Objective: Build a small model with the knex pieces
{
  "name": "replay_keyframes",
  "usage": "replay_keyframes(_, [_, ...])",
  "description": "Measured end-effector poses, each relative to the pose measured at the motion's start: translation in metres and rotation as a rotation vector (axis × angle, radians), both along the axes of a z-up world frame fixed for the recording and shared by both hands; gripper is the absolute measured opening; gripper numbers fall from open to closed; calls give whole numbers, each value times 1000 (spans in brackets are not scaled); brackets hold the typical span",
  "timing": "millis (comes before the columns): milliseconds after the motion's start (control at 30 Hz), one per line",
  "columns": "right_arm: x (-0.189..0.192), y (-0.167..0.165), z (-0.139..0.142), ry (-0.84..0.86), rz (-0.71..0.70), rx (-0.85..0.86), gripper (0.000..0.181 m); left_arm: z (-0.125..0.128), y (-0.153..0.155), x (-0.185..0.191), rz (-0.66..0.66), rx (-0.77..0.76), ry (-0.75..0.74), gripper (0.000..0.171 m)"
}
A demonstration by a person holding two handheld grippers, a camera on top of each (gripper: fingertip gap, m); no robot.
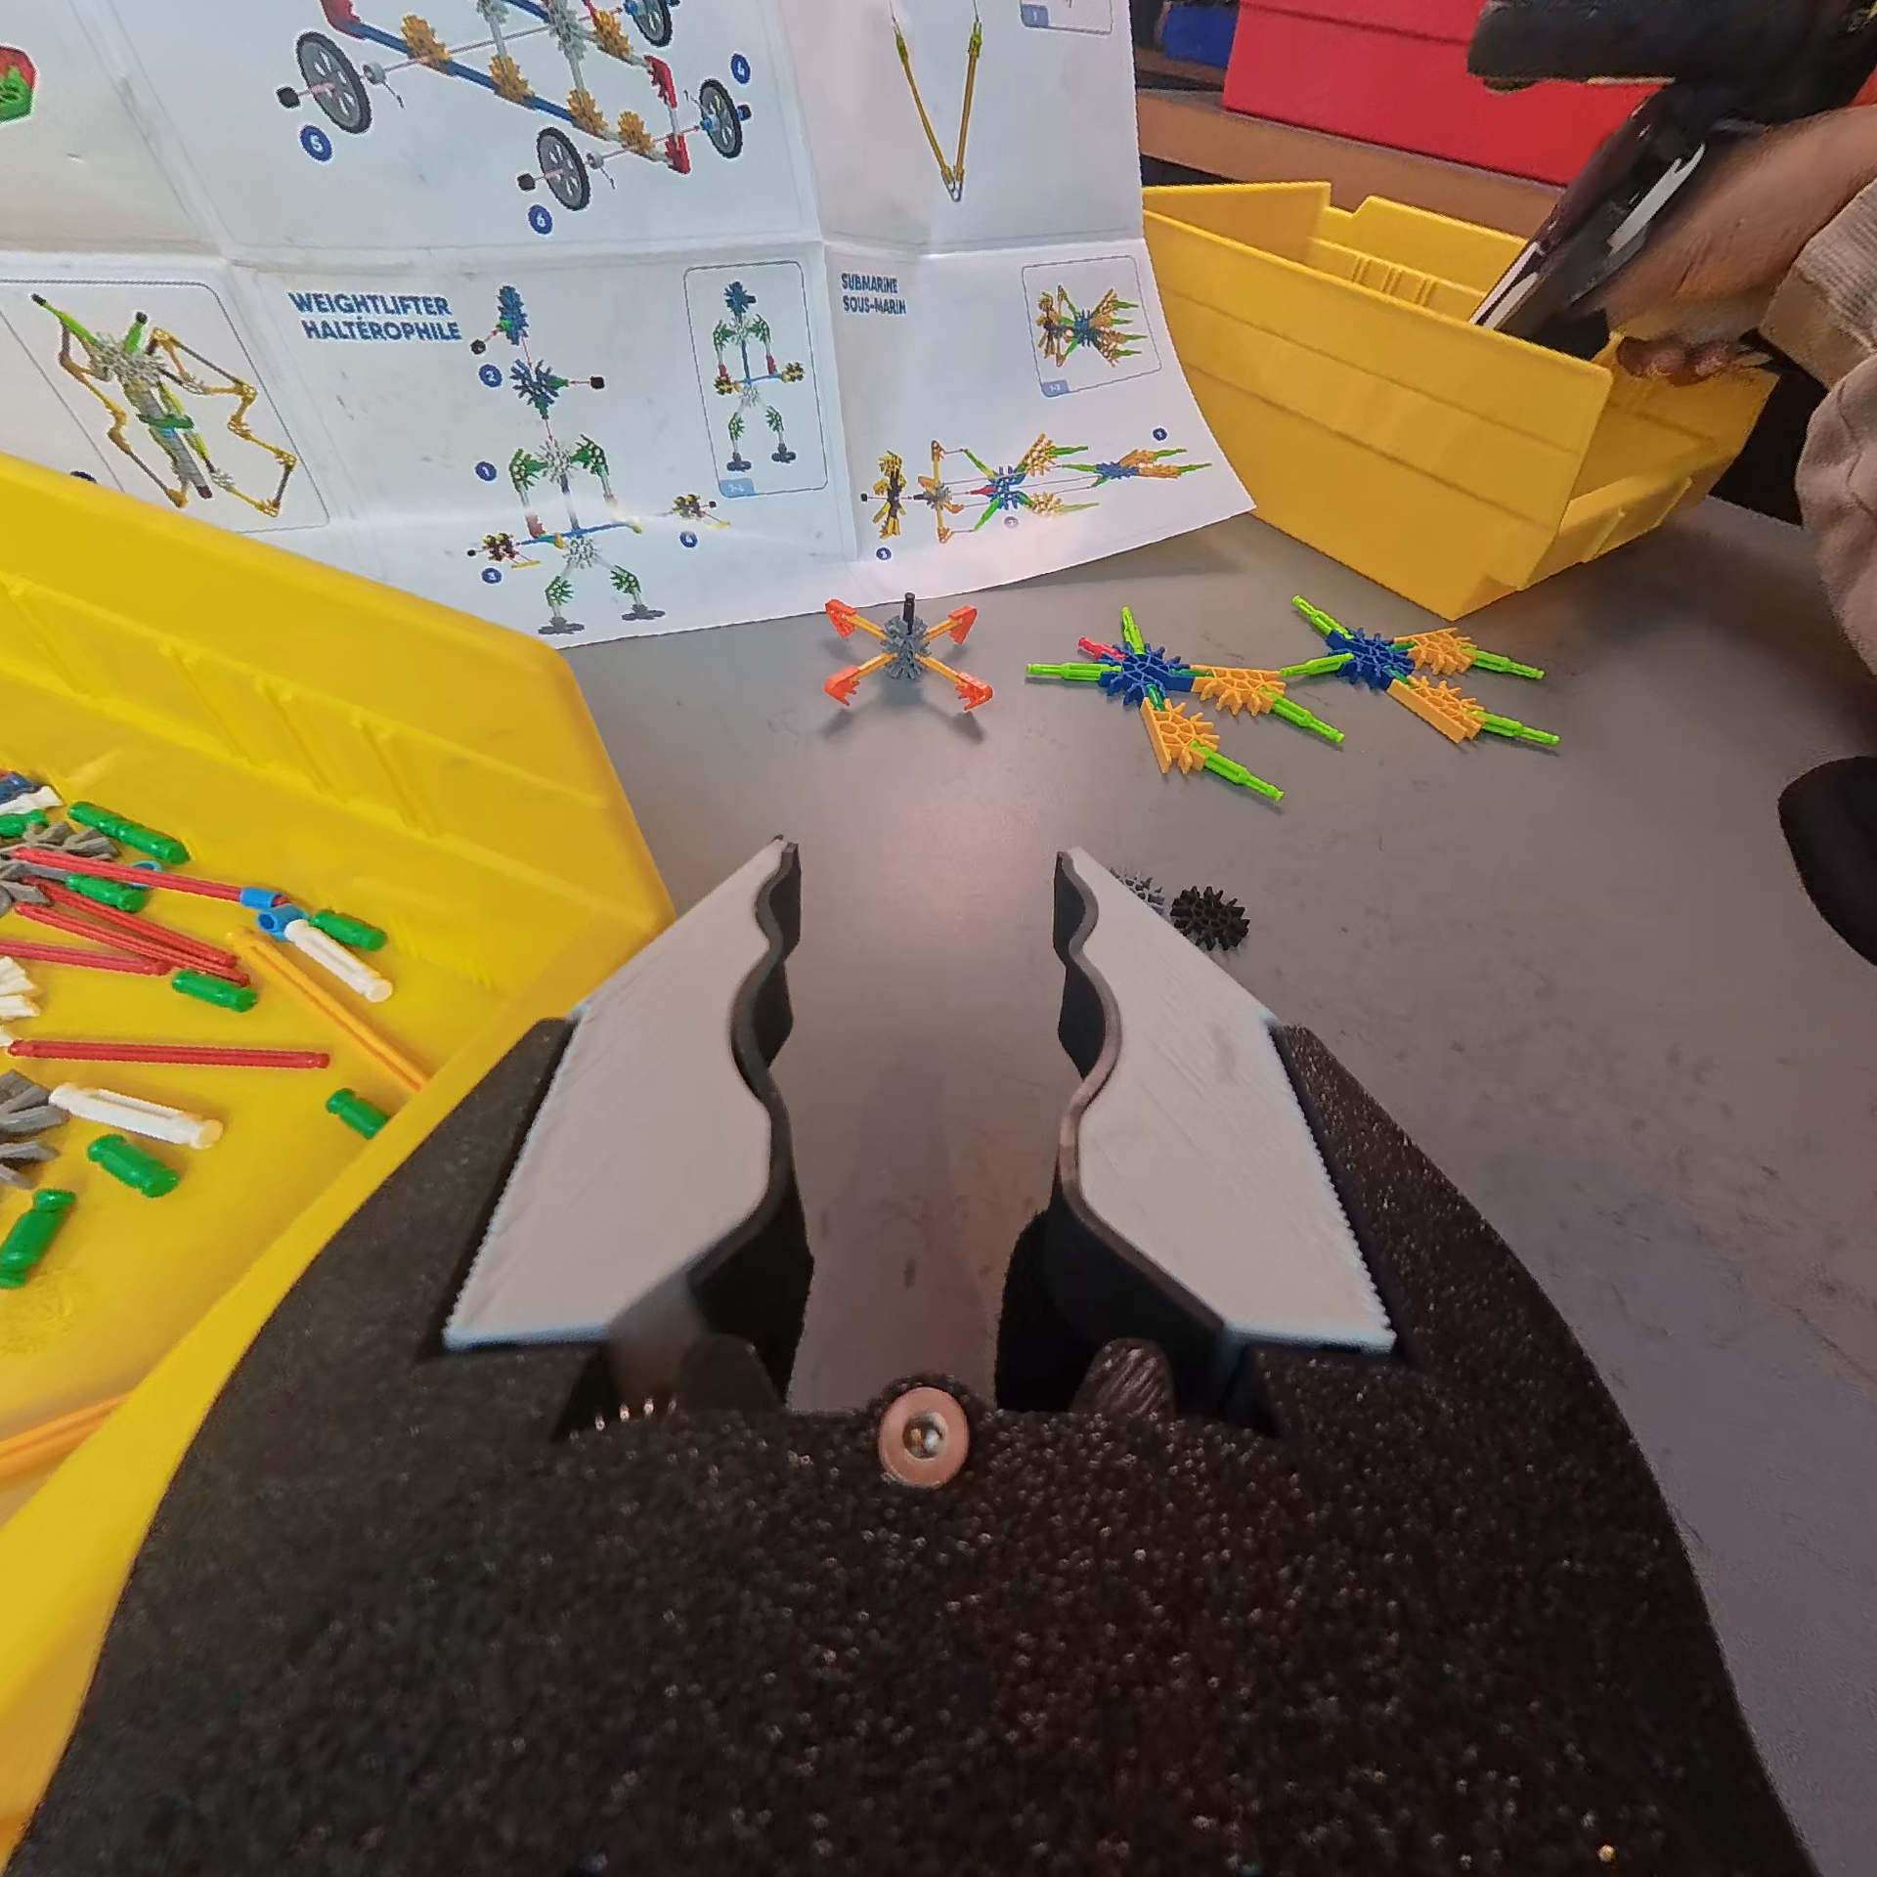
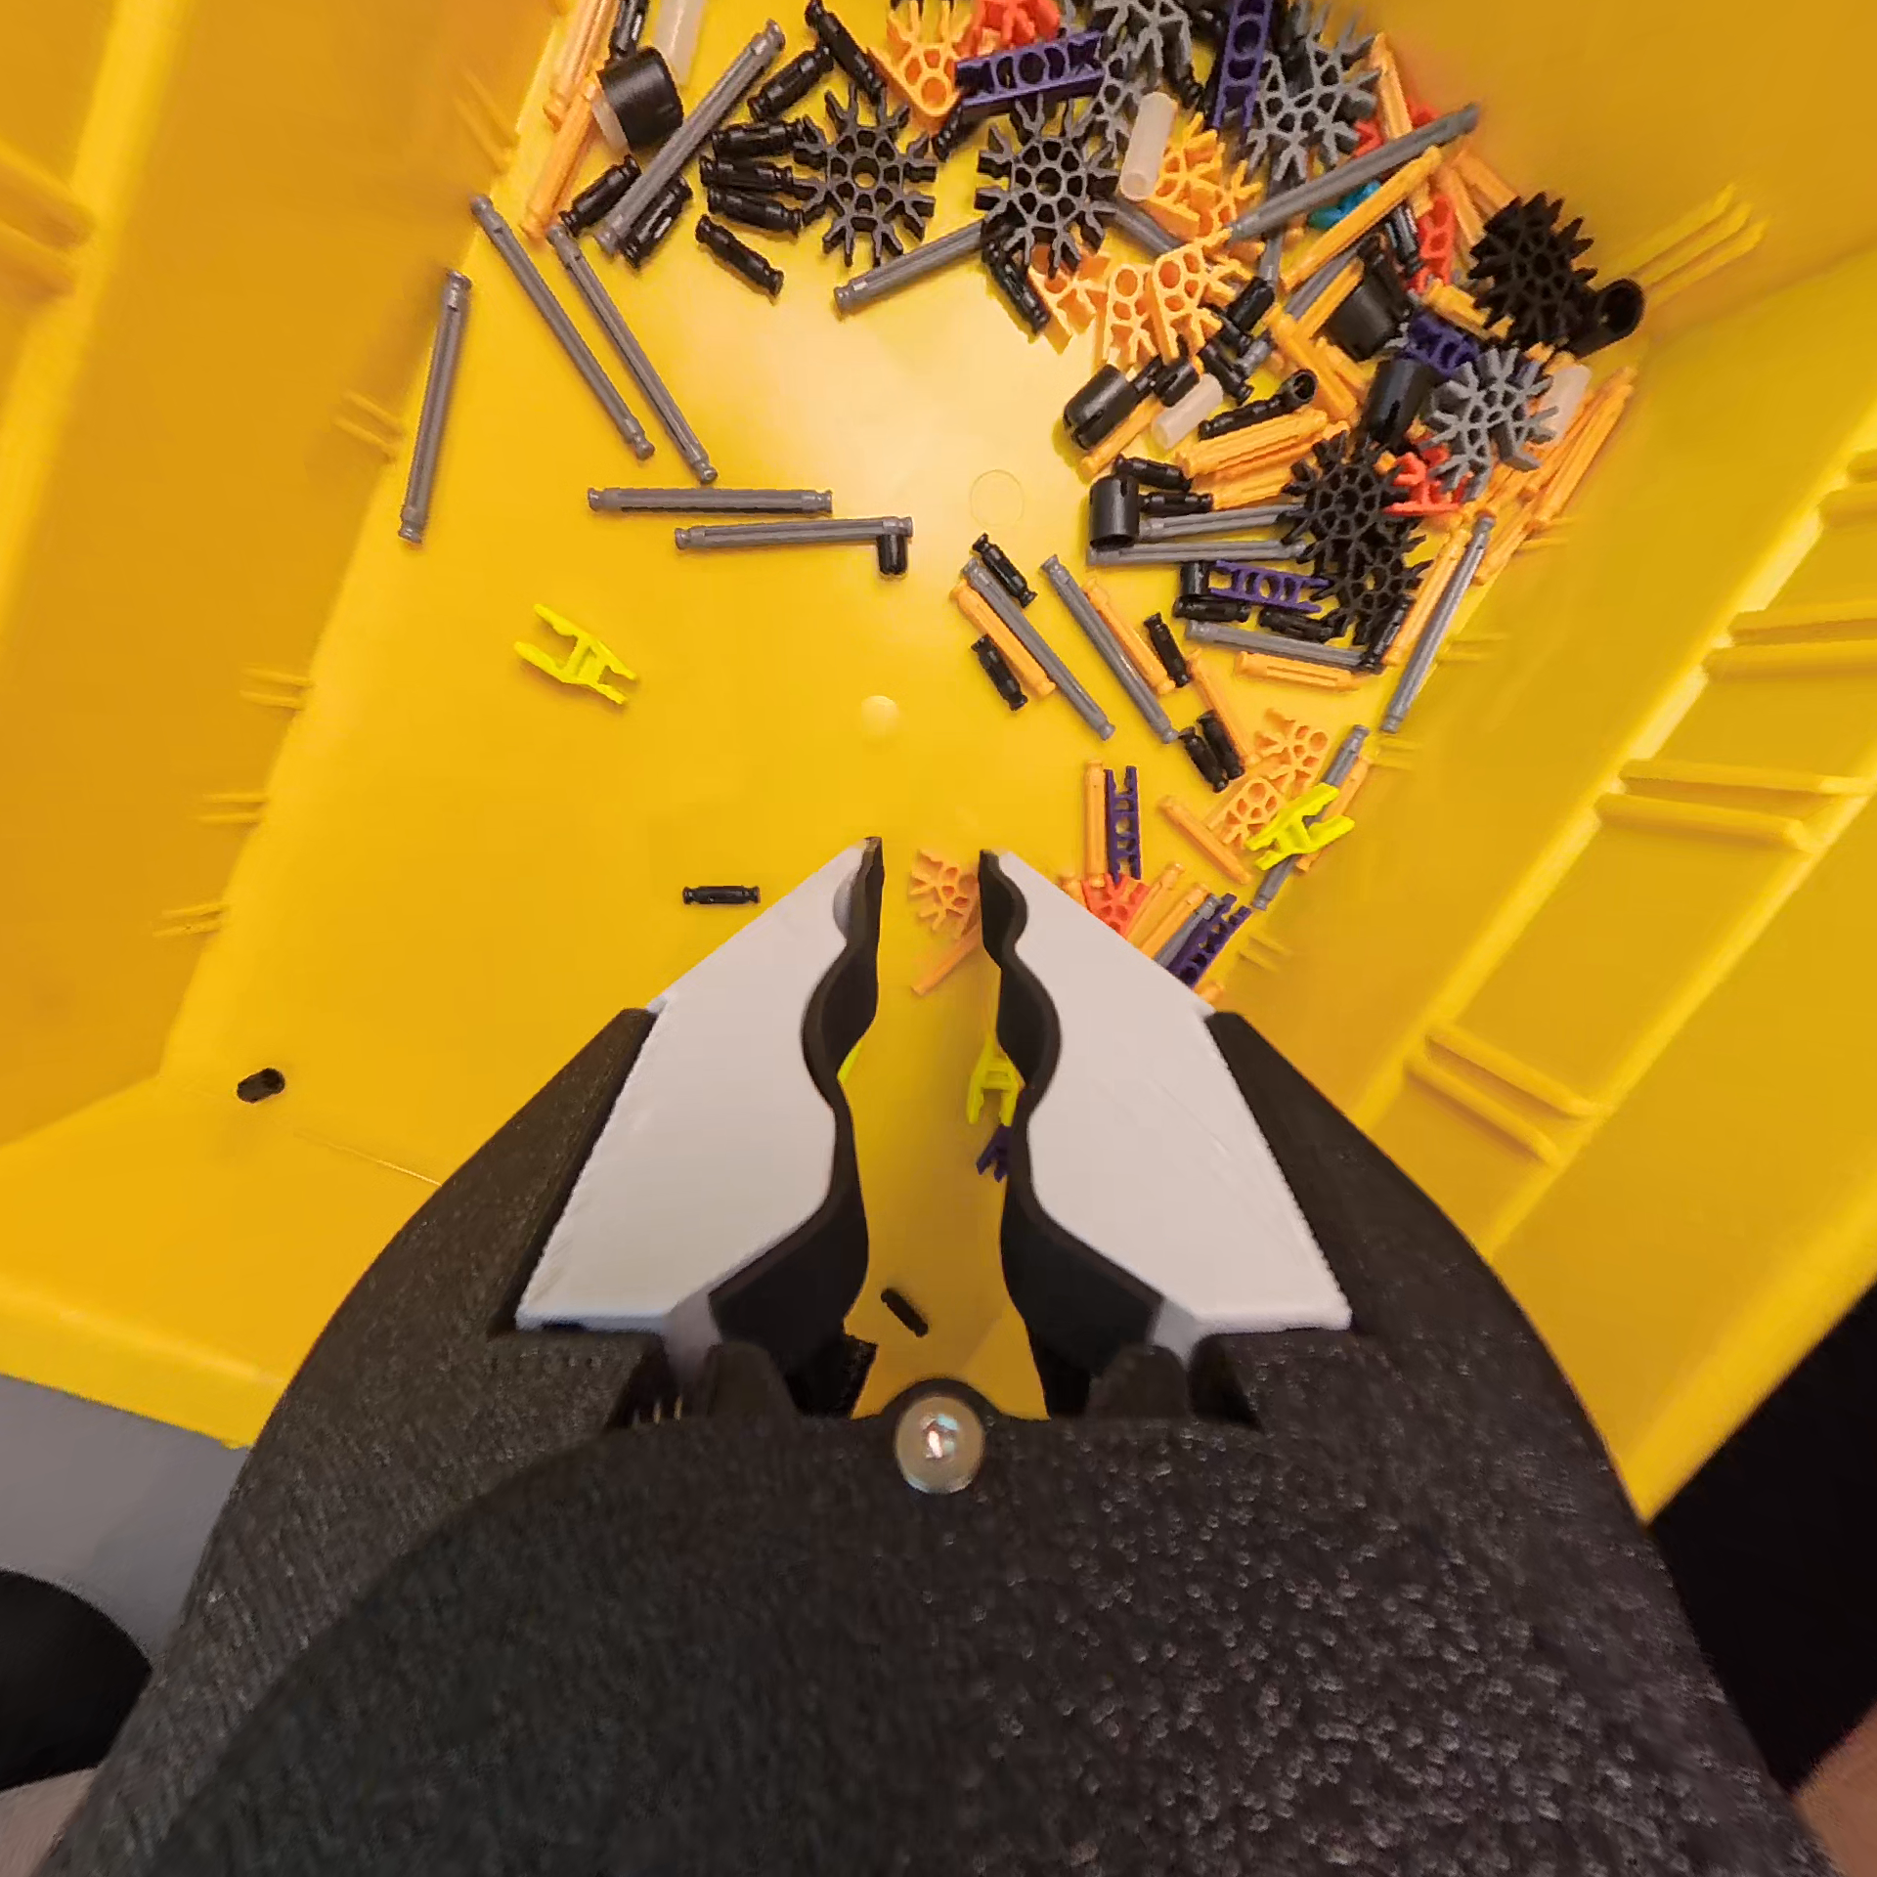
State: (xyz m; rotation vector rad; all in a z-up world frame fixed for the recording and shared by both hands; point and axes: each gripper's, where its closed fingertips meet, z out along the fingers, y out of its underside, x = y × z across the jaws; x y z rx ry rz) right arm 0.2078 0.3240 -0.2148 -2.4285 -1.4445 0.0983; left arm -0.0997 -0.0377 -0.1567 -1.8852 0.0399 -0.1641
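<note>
Meanwhile my left gripper [image 1: 924,904] hovers over the grey table [image 1: 1422,1168], jaws apart and empty; my right gripper [image 2: 930,863], jaws narrowly apart, hangs inside the yellow bin [image 2: 305,863] above an orange connector [image 2: 943,886].

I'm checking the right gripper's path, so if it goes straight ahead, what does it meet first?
Probably the orange connector lying on the bin floor just past the right gripper; its open jaws frame it, though depth is unclear.

Left gripper [image 1: 924,863] hovering low, pointing forward, fingers spread wide, gripping nothing. Right gripper [image 2: 929,853] angling downward, fingers nearly closed with a narrow gap, nothing between them. A hand [image 1: 1727,234] is gripping its handle.
</note>
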Motion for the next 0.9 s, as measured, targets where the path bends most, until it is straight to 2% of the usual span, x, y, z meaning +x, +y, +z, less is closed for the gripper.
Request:
replay_keyframes(67, [-5, -4, -2, 30, 5, -29, 5, 0, 0, 0, 1, 2, -5, 50])
replay_keyframes(167, [-5, -7, -3, 49, -14, -48, 2, 1, 0, -1, 2, 1, -12, 50])
replay_keyframes(300, [-1, -8, 0, 37, -14, -35, 17, 1, 0, 0, -1, 3, -7, 50])
replay_keyframes(700, [16, -13, 2, 5, -81, -48, 18, 1, -1, 1, -8, 4, -4, 50])
replay_keyframes(900, [18, -15, -1, 13, -86, -60, 9, 1, -1, 2, -10, 4, 1, 50])
